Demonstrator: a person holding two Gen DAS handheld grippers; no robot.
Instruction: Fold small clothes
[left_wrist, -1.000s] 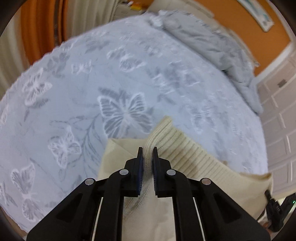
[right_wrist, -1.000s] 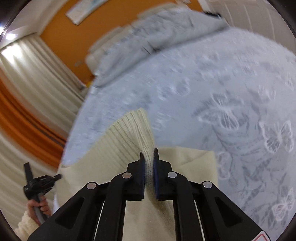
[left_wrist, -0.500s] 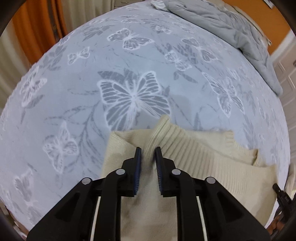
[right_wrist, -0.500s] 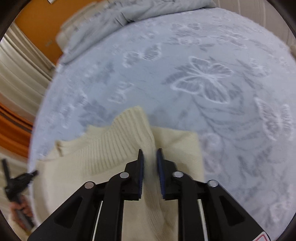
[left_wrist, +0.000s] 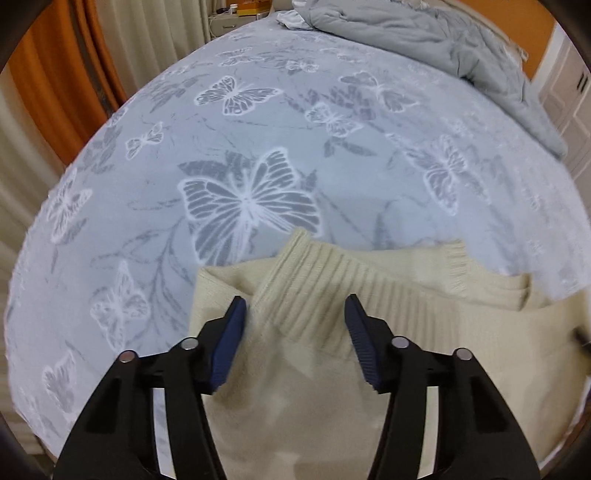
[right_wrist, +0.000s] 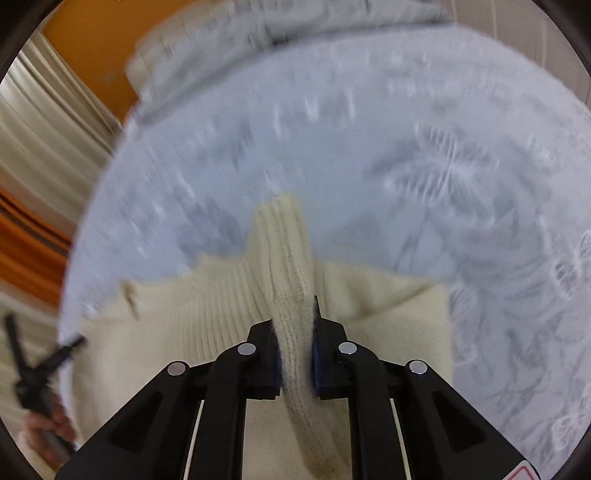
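Note:
A cream knitted sweater (left_wrist: 332, 369) lies folded on the bed, its ribbed hem band (left_wrist: 317, 280) laid over the plain body. My left gripper (left_wrist: 293, 332) is open, its jaws wide apart on either side of the ribbed band, holding nothing. In the right wrist view the sweater (right_wrist: 184, 332) shows again, and my right gripper (right_wrist: 295, 354) has a ribbed fold (right_wrist: 286, 258) between its narrowly parted jaws. The view is blurred by motion.
The bed is covered by a pale blue sheet with white butterflies (left_wrist: 251, 199). A grey duvet (left_wrist: 424, 33) is bunched at the far end. Orange and cream curtains (left_wrist: 55, 92) hang at the left. The left gripper and the hand holding it show at the lower left of the right wrist view (right_wrist: 40, 387).
My left gripper has opened wide and let go of the ribbed hem, which now lies flat on the sweater. My right gripper's jaws have parted slightly, the fold still between them.

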